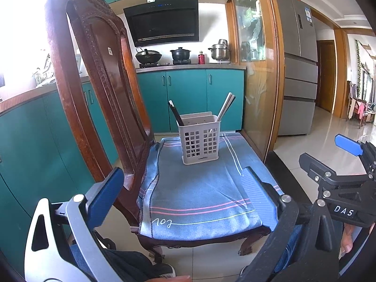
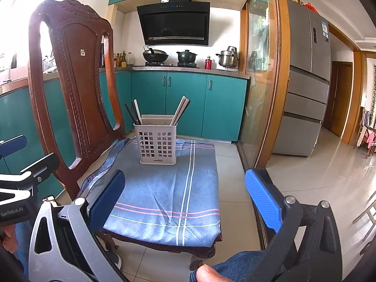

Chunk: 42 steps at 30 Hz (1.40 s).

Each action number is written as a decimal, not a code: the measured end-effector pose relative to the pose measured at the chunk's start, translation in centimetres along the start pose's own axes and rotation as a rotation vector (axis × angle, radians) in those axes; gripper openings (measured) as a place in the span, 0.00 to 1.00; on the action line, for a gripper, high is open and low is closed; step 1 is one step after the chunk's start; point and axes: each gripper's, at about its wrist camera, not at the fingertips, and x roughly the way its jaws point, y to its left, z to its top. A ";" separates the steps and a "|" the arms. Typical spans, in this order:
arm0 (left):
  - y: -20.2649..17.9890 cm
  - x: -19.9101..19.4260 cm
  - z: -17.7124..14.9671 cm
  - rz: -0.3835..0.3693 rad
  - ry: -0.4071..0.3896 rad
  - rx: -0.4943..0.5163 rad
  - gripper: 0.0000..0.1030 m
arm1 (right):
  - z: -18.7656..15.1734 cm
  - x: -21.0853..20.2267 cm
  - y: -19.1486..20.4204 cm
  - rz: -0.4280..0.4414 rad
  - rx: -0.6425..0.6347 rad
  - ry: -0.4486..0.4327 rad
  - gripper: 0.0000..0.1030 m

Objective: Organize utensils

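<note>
Hovering low before the chair (image 2: 77,75), the left gripper (image 1: 183,185) and right gripper (image 2: 185,195) both gape wide with nothing between their pads. Beyond them, well apart, the utensil basket (image 1: 199,141) stands upright on the blue cloth (image 2: 164,188) at the seat's far end. Chopsticks (image 2: 179,110) lean out both sides; their lower ends blur behind the lattice

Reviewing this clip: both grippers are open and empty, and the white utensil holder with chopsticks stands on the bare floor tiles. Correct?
Not quite. The utensil holder stands on the blue cloth covering the chair seat, not the floor; the right wrist view shows it. Left gripper and right gripper are indeed open and empty.
</note>
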 end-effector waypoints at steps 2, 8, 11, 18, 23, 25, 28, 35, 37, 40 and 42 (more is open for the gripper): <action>-0.1 0.0 0.1 0.000 0.001 0.002 0.96 | 0.0 0.0 0.0 0.002 0.000 0.002 0.97; -0.2 0.2 0.1 -0.002 0.008 0.002 0.96 | -0.1 0.0 -0.1 0.005 0.003 0.004 0.97; -0.4 0.2 0.1 0.000 0.011 0.002 0.96 | -0.1 0.0 -0.2 0.005 0.004 0.006 0.97; -0.6 0.3 0.0 -0.001 0.016 -0.001 0.96 | -0.2 0.0 -0.1 0.006 0.005 0.008 0.97; -0.4 0.5 -0.1 0.001 0.016 -0.020 0.96 | -0.4 0.3 -0.1 0.007 0.005 0.014 0.97; -0.3 0.6 -0.1 0.001 0.020 -0.024 0.96 | -0.5 0.5 -0.1 0.007 0.005 0.018 0.97; -0.1 0.8 -0.1 0.001 0.023 -0.026 0.96 | -0.5 0.7 -0.2 0.007 0.007 0.023 0.97; -0.1 1.4 -0.2 -0.007 0.034 -0.016 0.96 | -0.7 1.3 -0.3 0.009 0.012 0.037 0.97; -0.4 1.6 -0.3 -0.004 0.036 -0.013 0.96 | -0.8 1.5 -0.2 0.010 0.011 0.041 0.97; -0.5 2.0 -0.4 -0.005 0.044 -0.012 0.96 | -0.9 1.7 -0.4 0.011 0.013 0.046 0.97; -0.6 2.2 -0.5 -0.007 0.052 -0.013 0.96 | -0.9 1.9 -0.5 0.012 0.015 0.051 0.97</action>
